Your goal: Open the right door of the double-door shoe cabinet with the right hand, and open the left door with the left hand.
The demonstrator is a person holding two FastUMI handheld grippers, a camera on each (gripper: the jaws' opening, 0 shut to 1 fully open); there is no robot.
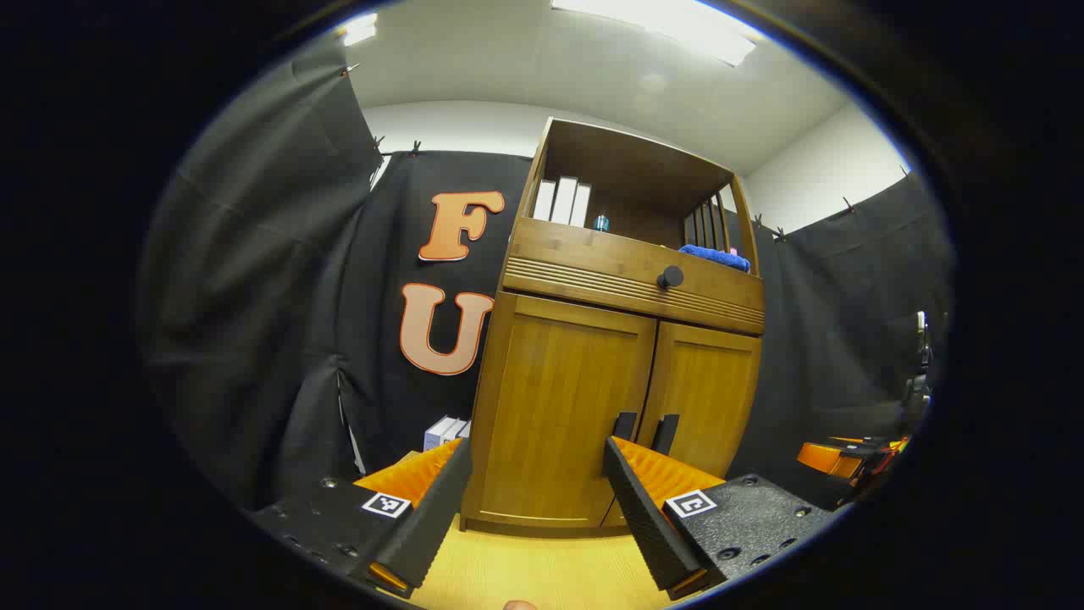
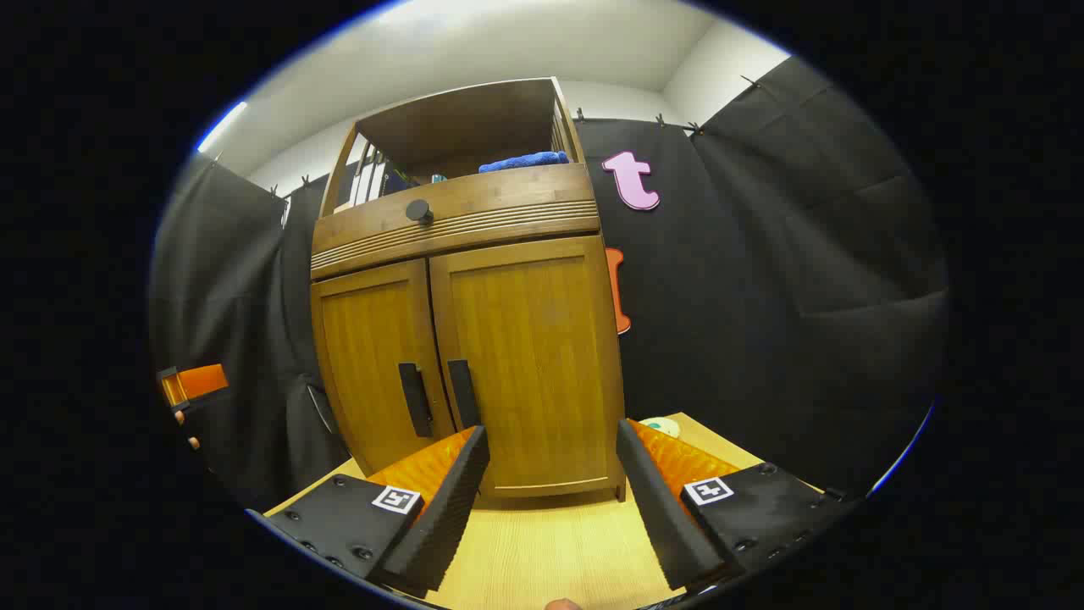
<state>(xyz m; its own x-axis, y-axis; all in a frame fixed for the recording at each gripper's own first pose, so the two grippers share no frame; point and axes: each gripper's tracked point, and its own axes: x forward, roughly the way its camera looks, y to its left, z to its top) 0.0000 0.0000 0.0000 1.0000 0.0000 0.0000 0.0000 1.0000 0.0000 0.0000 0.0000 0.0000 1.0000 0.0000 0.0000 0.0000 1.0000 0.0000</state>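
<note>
**Both cabinet doors closed, both grippers spread and empty**

While the shoe cabinet [image 1: 618, 339] stands in the middle of the left gripper view, its left door [image 1: 559, 407] and right door [image 1: 707, 390] both sit flush and closed, meeting at a seam just right of centre. Two dark vertical handles, the left handle [image 1: 624, 425] and the right handle [image 1: 665, 434], flank that seam low on the doors. Above them runs a drawer front with a round knob [image 1: 670, 276], and the open shelf at the top holds white boxes [image 1: 562, 201] and a blue cloth [image 1: 714, 257]. The left gripper [image 1: 532, 470] fills the bottom of the frame with its fingers spread wide, nothing between them, apart from the cabinet. At the lower right edge the other gripper appears small and far off. The cabinet rests on a light wooden surface [image 1: 525, 568].

In the right gripper view the cabinet [image 2: 466, 339] sits left of centre, doors closed: the left door [image 2: 368, 364] and the right door [image 2: 529, 356], with the handles [image 2: 463, 392] side by side at the seam. The blue cloth [image 2: 523, 160] shows on the upper shelf. The right gripper [image 2: 552, 462] spans the bottom, fingers wide apart and holding nothing, short of the right door. At the left edge, part of the other gripper is visible with fingertips of a hand on it.
</note>
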